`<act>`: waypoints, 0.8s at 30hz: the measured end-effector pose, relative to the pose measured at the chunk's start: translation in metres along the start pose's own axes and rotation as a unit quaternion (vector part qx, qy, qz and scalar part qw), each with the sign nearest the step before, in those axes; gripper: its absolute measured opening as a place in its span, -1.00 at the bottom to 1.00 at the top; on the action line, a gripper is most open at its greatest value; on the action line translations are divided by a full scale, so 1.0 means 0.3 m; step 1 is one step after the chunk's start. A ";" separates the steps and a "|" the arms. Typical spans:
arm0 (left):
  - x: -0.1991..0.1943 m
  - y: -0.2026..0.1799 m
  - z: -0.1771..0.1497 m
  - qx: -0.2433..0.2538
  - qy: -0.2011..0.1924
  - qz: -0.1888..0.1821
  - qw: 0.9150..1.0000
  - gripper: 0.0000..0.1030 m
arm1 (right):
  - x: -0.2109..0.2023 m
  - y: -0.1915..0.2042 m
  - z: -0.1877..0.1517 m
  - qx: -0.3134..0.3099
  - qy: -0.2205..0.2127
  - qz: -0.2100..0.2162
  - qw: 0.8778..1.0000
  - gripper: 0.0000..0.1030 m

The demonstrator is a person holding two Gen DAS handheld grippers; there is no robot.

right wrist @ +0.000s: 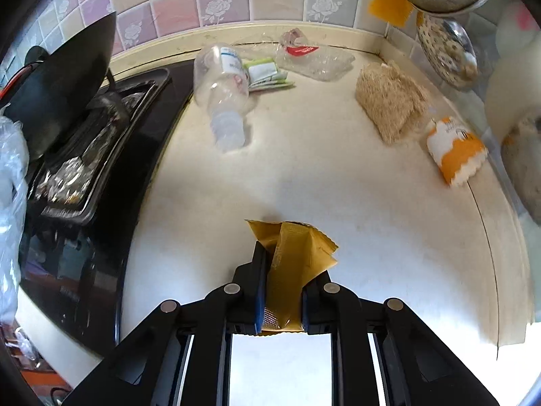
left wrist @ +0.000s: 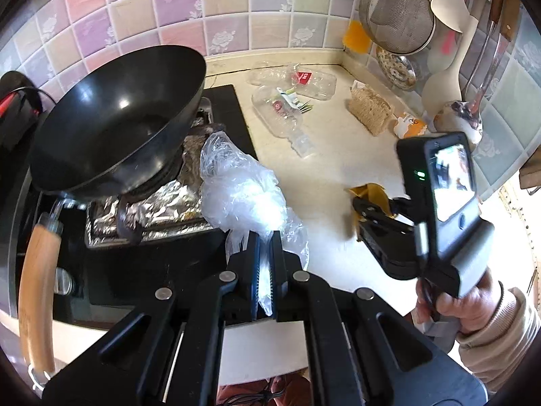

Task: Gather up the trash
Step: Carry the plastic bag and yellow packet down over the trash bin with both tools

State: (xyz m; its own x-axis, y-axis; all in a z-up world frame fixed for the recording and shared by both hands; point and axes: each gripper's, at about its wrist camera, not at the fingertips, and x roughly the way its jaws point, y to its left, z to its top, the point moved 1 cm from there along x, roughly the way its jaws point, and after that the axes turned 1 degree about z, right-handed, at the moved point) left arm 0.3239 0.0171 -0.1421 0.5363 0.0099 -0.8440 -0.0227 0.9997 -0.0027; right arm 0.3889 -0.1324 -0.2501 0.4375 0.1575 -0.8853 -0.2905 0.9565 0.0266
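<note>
My left gripper point(left wrist: 266, 237) is shut on a clear plastic bag point(left wrist: 236, 186) that billows above the stove's edge; the bag point(right wrist: 10, 169) also shows at the left border of the right wrist view. My right gripper point(right wrist: 287, 253) is shut on a crumpled gold wrapper point(right wrist: 297, 247), just above the cream counter point(right wrist: 338, 186). From the left wrist view the right gripper point(left wrist: 358, 209) holds that gold wrapper point(left wrist: 368, 193) to the right of the bag. Farther back lie a crushed clear bottle point(right wrist: 223, 94), a green-and-white packet point(right wrist: 263, 74), flattened clear plastic with a red label point(right wrist: 314, 57) and an orange-and-white packet point(right wrist: 453, 149).
A black wok point(left wrist: 118, 118) with a wooden handle sits on the stove over a foil-lined tray point(left wrist: 152, 209). A loofah sponge point(right wrist: 389, 101) lies at the back right. A strainer point(left wrist: 395, 13), ladle and spatulas hang on the right wall. A person's hand point(left wrist: 470, 308) grips the right tool.
</note>
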 end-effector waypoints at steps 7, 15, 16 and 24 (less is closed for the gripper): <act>-0.064 -0.009 -0.107 0.004 0.002 0.001 1.000 -0.95 | -0.186 0.012 -0.141 0.012 -0.018 0.009 1.000 -0.72; -0.171 -0.014 -0.262 0.042 0.004 -0.018 0.999 -0.95 | -0.426 0.070 -0.355 0.043 -0.038 0.006 0.998 -0.72; -0.186 -0.008 -0.280 0.045 0.003 -0.021 0.999 -0.95 | -0.467 0.082 -0.392 0.051 -0.041 0.004 0.998 -0.72; -0.341 0.055 -0.469 0.074 -0.004 -0.048 0.996 -0.95 | -0.682 0.228 -0.656 0.107 -0.054 -0.016 0.993 -0.72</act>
State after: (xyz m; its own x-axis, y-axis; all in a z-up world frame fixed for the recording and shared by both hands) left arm 0.1500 0.0296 -0.1315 0.5366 -0.0855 -0.8395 0.1530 0.9882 -0.0028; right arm 0.1121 -0.1475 -0.1585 0.5352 0.1414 -0.8328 -0.0939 0.9897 0.1077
